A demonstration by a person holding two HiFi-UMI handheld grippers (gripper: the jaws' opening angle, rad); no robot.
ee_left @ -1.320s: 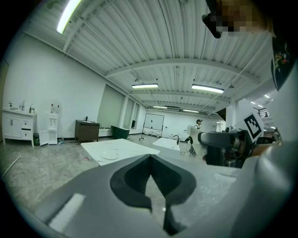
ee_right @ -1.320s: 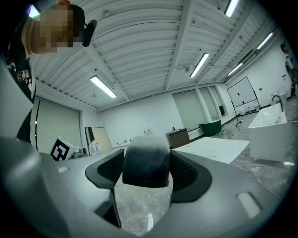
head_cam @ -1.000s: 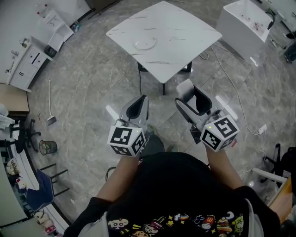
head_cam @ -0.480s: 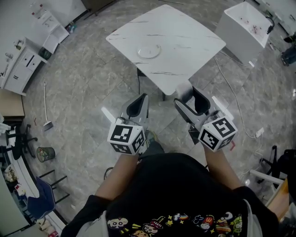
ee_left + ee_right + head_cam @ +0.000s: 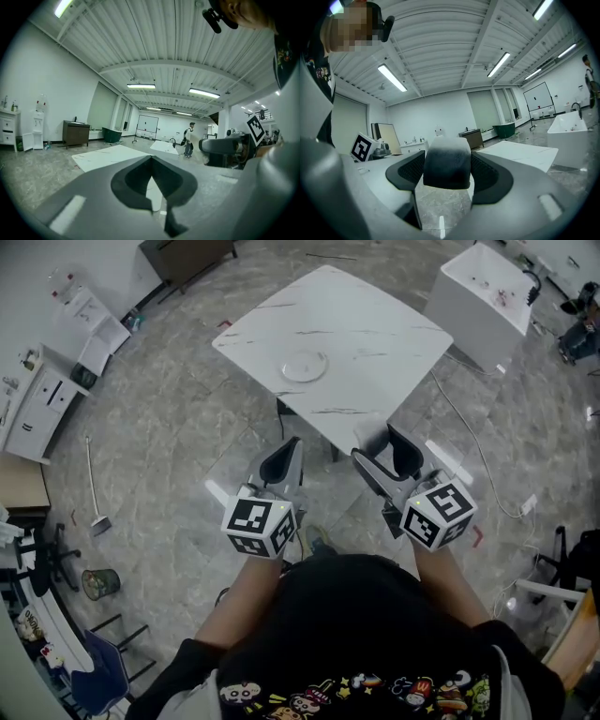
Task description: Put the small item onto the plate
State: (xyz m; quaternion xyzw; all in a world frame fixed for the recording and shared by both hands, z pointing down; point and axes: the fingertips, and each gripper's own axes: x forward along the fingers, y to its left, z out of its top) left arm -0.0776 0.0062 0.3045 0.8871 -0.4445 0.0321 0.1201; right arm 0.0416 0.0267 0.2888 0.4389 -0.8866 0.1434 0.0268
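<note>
Head view hangs high up, short of the worktop (image 5: 356, 324), staring steeply down. Both gripper views sit barely above its top, well short of it, facing it along the left gripper (image 5: 151, 158) and right gripper (image 5: 446, 157). All three share that worktop.

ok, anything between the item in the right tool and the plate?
Nothing visible does. The right tool is shut on the small item; the plate lies alone on the table, bare top all round it.
</note>
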